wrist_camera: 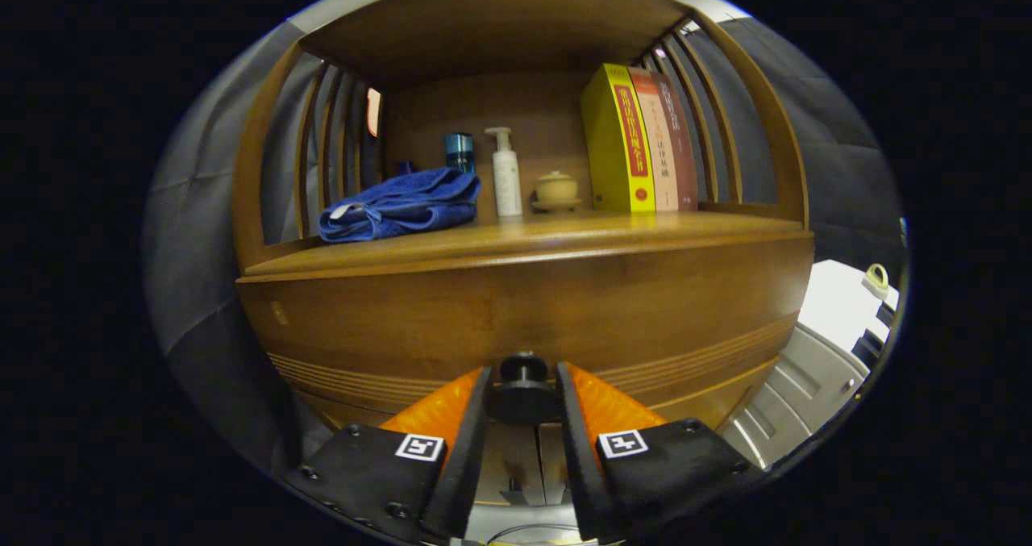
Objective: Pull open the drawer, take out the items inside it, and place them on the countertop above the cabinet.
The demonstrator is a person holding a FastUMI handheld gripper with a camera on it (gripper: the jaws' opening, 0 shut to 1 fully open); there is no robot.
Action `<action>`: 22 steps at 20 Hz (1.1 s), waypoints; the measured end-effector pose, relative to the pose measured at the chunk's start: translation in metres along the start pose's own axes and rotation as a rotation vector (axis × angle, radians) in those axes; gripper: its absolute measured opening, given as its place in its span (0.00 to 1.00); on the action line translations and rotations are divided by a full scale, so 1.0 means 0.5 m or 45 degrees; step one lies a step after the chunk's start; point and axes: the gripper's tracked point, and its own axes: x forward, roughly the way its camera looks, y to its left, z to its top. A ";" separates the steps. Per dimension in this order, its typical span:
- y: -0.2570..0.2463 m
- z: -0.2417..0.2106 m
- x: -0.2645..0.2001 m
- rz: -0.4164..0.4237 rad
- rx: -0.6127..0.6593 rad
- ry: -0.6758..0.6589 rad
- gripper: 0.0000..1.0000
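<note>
Drawer (524,312) fronts the cabinet just under the worktop (516,235), a broad slab of stiff brown wood with grooved lines low across it, and its dark round knob (522,368) stands between the fingers of the tongs (522,389). The fingers sit close on either side of the knob's stem; whether both press on it cannot be told from here. The drawer looks shut, its face flush with the cabinet, so its contents are hidden.

Judged as a thing to handle, the knob is small, hard and likely smooth, so the hold belongs behind its flared head, on the stem, where a straight pull cannot slide off. A wooden drawer of this width probably has some weight and may stick, which calls for a level, steady draw.

Across the worktop, from the left: a folded blue towel (401,204), soft and limp; behind it a small blue-capped jar (459,152); a white pump bottle (505,172), light and easily tipped; a small lidded ceramic cup on a saucer (556,189), fragile; then three upright books (641,139). Spare room for the drawer's items seems to lie along the front edge.

Writing shows on the book spines, in characters too small to read reliably. The bottle's label is not legible.
</note>
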 end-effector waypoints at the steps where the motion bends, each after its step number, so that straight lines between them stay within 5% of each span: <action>1: -0.003 0.003 0.001 -0.011 -0.018 0.004 0.54; 11: -0.007 -0.038 -0.158 -0.019 -0.053 0.014 0.39; 22: -0.012 -0.097 -0.316 -0.029 -0.051 0.062 0.39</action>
